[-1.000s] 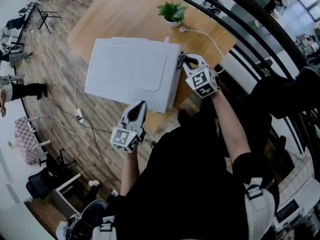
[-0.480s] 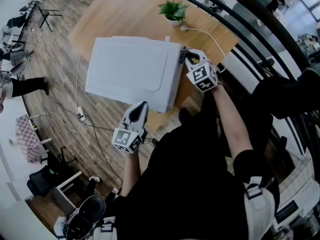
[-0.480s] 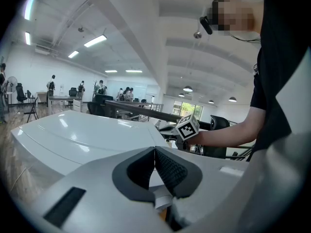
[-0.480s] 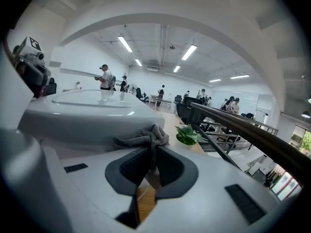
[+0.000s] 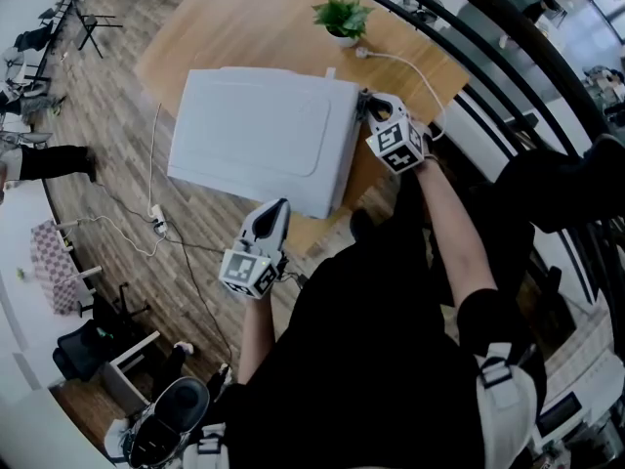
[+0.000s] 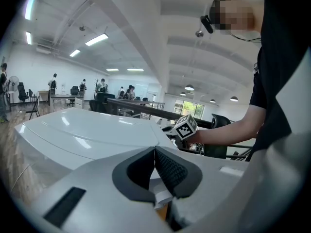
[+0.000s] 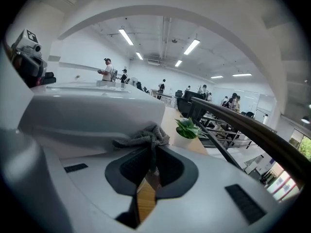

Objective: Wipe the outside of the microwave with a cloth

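My right gripper (image 7: 151, 149), jaws pinching the cloth (image 7: 146, 136), is pressing it to the right side of the microwave (image 5: 256, 135) at the tabletop's (image 5: 244, 27) near edge, mid-wipe I judge, and the next move is calling for a steady sweep, left gripper (image 5: 275, 208) idling with jaws together, empty.

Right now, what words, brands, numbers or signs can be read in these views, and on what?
No readable text anywhere.
On the microwave no label or brand shows.
The cubes on the left tool and on the right tool, which grips the cloth, bear square marker patterns only, no words.
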Motion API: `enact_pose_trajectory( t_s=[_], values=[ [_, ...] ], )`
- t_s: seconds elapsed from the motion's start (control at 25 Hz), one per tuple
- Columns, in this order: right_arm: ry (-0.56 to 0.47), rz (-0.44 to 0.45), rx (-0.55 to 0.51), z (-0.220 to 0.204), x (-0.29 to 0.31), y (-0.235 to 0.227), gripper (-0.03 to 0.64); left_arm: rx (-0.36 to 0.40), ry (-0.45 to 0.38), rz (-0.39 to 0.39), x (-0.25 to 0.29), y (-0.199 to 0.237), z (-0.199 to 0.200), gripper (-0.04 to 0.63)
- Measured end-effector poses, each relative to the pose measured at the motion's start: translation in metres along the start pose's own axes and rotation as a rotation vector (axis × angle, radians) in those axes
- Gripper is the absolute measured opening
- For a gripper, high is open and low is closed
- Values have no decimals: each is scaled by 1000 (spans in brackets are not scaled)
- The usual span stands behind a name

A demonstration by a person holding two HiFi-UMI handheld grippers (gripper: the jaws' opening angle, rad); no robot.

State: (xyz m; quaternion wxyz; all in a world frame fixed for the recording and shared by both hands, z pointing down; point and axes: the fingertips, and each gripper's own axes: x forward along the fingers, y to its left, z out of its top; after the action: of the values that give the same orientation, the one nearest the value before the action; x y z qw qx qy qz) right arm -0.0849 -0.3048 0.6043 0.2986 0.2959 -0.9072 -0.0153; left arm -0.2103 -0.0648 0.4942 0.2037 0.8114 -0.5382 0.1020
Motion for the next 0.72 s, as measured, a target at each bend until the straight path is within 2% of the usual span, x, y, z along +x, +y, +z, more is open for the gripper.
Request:
enact_pose_trajectory(
  t_s=[0.32, 0.72],
  values=[
    [4, -19, -38, -2, 3, 2, 28, -3, 4, -2, 1, 2, -2, 3],
    [3, -2, -27, -8, -2, 17, 26, -4, 12, -15, -3, -1, -10, 3]
  ],
)
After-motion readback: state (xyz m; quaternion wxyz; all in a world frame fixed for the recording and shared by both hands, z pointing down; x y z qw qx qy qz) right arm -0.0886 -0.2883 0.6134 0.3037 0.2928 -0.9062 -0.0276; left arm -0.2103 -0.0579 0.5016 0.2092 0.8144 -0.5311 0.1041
